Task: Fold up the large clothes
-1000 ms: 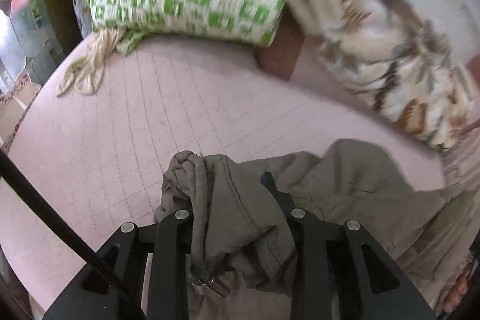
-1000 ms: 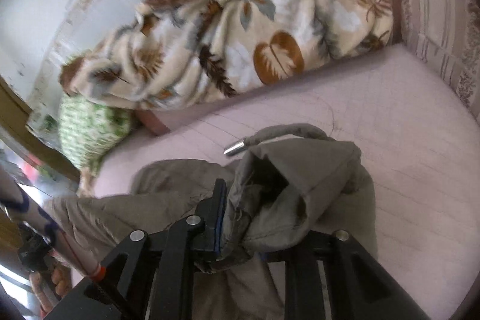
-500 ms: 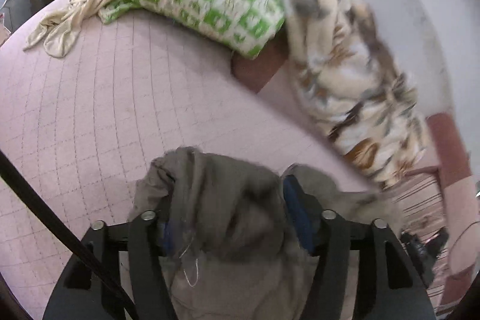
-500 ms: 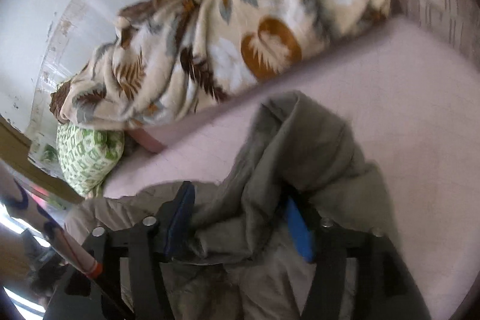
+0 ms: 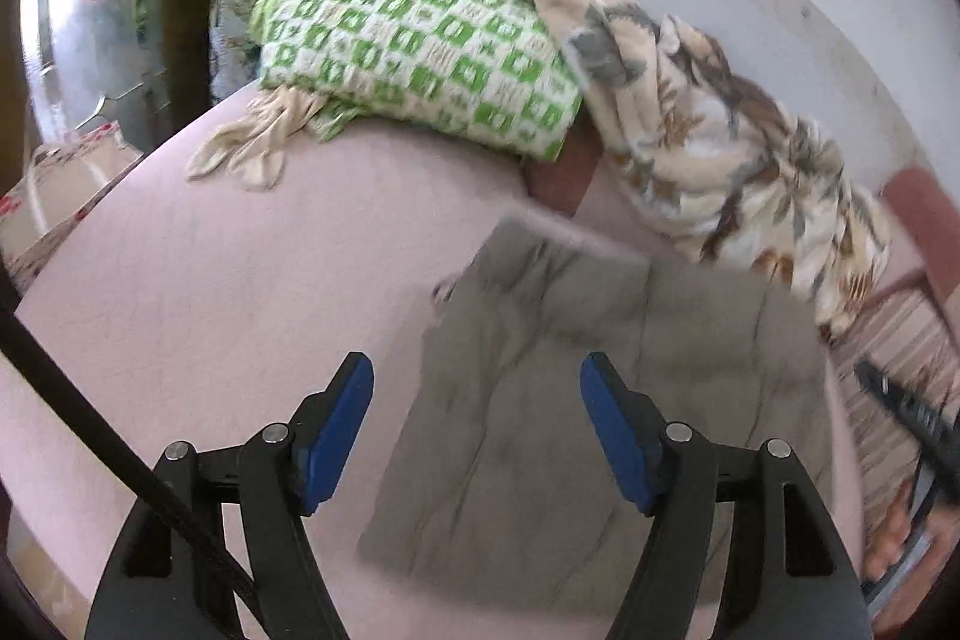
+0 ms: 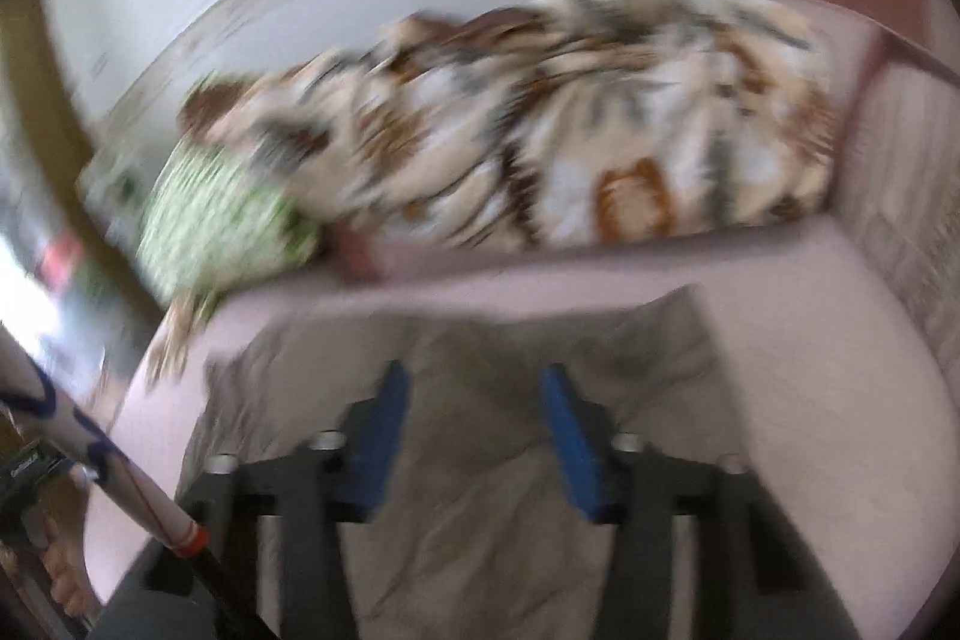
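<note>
An olive-grey garment (image 5: pixel 588 388) lies spread flat on the pink quilted bed (image 5: pixel 210 292). My left gripper (image 5: pixel 477 388) is open and empty above the garment's left part, blue pads wide apart. In the blurred right wrist view the same garment (image 6: pixel 480 532) lies below my right gripper (image 6: pixel 474 400), which is open and empty. The right gripper also shows at the far right edge of the left wrist view (image 5: pixel 906 412).
A green-and-white checked pillow (image 5: pixel 420 46) and a leaf-print blanket (image 5: pixel 708 124) lie along the wall at the back. A cream cloth (image 5: pixel 252 148) lies by the pillow. A striped cushion (image 6: pixel 900 196) stands at the bed's right end. A bare foot (image 6: pixel 60 574) shows below.
Both grippers were shut on bunched garment edges; they have opened and let go. The garment now lies flat on the bed and both grippers have pulled up and back.
</note>
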Demonstrator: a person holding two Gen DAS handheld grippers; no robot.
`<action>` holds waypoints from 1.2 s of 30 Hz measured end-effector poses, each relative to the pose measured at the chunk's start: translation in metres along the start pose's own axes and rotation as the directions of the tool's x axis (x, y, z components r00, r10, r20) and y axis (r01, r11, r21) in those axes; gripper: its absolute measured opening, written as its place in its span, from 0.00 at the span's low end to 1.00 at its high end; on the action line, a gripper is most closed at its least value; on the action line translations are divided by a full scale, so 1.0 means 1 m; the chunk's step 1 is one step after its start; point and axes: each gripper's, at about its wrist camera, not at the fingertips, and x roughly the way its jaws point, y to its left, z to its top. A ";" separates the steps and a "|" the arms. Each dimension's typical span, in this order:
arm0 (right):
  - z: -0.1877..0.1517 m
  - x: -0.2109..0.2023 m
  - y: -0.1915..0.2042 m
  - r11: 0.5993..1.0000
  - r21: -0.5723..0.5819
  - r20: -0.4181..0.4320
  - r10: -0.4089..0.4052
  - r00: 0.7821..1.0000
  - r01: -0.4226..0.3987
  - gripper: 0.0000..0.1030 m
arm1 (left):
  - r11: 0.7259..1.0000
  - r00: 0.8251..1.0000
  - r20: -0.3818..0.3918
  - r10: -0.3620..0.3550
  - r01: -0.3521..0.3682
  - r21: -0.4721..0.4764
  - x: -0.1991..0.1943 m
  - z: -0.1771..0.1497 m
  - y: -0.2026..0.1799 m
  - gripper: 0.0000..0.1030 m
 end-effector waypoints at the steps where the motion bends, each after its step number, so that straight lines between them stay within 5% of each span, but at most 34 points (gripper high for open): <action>1: -0.008 0.004 0.017 0.999 -0.035 -0.020 0.026 0.999 -0.027 0.43 | 1.000 1.000 0.001 0.015 -0.015 0.005 -0.001 -0.016 0.004 0.69; 4: -0.024 0.028 0.054 0.993 -0.113 -0.057 0.014 0.998 -0.020 0.43 | 0.999 0.999 -0.007 0.042 -0.042 0.014 0.006 -0.054 0.015 0.69; 8: -0.030 0.092 0.072 0.973 -0.190 -0.088 -0.151 0.985 0.133 0.43 | 1.000 0.998 -0.058 0.010 -0.011 -0.018 0.030 -0.074 0.035 0.69; 12: -0.037 0.161 0.051 0.973 -0.115 -0.186 -0.217 0.958 0.198 0.46 | 0.999 0.996 -0.082 0.025 -0.027 -0.024 0.046 -0.071 0.054 0.69; 16: -0.039 0.199 0.039 0.970 -0.073 -0.190 -0.243 0.951 0.233 0.45 | 0.997 0.995 -0.074 0.059 -0.063 -0.049 0.053 -0.062 0.072 0.69; 23: -0.026 0.199 0.056 0.938 -0.159 -0.208 -0.337 0.918 0.308 0.46 | 0.992 0.993 -0.067 0.097 -0.101 -0.073 0.049 -0.059 0.089 0.69; 28: -0.007 0.144 0.095 0.980 -0.075 -0.111 -0.193 0.975 0.185 0.53 | 0.991 0.993 -0.072 0.093 -0.099 -0.086 0.047 -0.060 0.096 0.69; 32: -0.015 0.161 0.144 0.984 -0.157 -0.176 -0.111 0.978 0.083 0.53 | 0.989 0.993 -0.092 0.077 -0.088 -0.122 0.050 -0.061 0.105 0.69; 36: -0.034 0.216 0.166 0.951 -0.242 -0.223 -0.245 0.943 0.190 0.57 | 0.988 0.991 -0.111 0.071 -0.084 -0.126 0.053 -0.061 0.110 0.69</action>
